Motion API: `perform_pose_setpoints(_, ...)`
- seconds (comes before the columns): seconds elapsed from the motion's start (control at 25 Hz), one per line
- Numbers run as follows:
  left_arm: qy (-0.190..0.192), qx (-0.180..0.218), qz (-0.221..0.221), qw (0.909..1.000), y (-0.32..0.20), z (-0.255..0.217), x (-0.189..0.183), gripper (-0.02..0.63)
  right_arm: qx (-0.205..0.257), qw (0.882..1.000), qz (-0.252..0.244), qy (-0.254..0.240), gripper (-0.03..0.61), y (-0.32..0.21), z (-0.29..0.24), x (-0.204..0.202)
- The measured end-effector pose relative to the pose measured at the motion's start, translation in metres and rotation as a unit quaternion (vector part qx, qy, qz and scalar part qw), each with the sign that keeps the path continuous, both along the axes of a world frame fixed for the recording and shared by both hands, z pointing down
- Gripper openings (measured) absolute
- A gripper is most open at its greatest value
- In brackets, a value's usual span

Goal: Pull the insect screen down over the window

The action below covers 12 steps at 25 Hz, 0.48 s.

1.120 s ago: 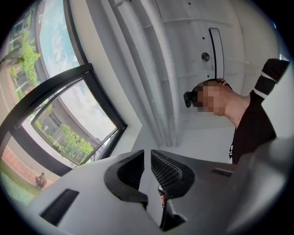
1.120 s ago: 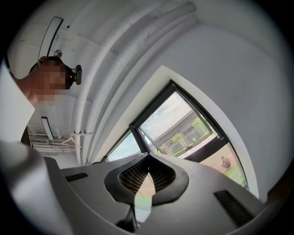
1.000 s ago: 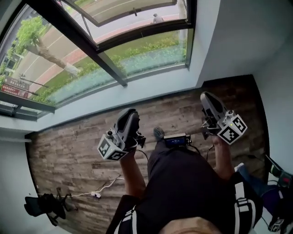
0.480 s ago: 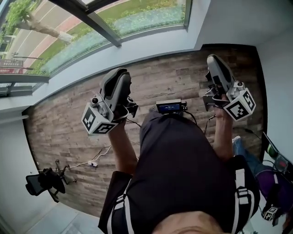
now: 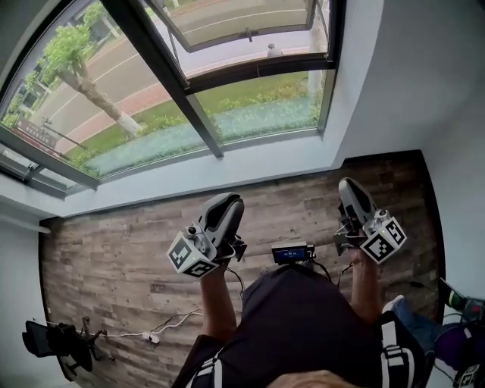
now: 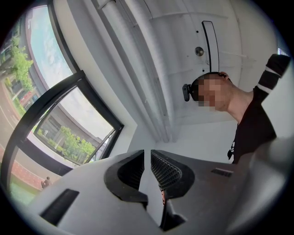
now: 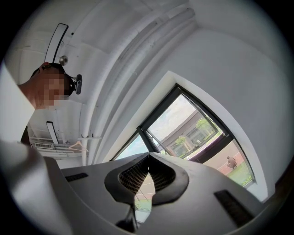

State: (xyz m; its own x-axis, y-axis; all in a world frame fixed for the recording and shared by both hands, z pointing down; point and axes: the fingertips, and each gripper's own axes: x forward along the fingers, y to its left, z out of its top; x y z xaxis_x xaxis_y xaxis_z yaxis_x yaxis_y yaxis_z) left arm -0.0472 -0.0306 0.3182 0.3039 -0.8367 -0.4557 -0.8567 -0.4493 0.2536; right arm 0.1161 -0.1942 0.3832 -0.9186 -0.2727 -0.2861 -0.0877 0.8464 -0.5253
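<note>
Daylight pours in through the big window (image 5: 189, 83): dark frame, one sash (image 5: 242, 19) swung open at the top. Outside there's a tree (image 5: 72, 57), a strip of lawn (image 5: 250, 89) and a road (image 5: 129, 72). Below the glass runs a white sill (image 5: 197, 176), and a white wall (image 5: 424, 83) closes the corner on the right. The floor (image 5: 114, 250) is weathered brown planks, with a thin cable (image 5: 163, 327) trailing towards its lower left corner, near what looks like a dark chair (image 5: 53, 342). Overhead, white pipes (image 6: 138, 55) run along a white ceiling (image 6: 183, 46).
</note>
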Motion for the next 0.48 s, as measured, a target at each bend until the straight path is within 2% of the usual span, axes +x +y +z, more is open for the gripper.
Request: perform_pose_setpoints(0.48,0.028,0.025,0.027,0.9989,0.035,-0.001,-0.024,0.051,0.017,0.999,0.014,0.035,0.008,0.045,-0.006,-0.027)
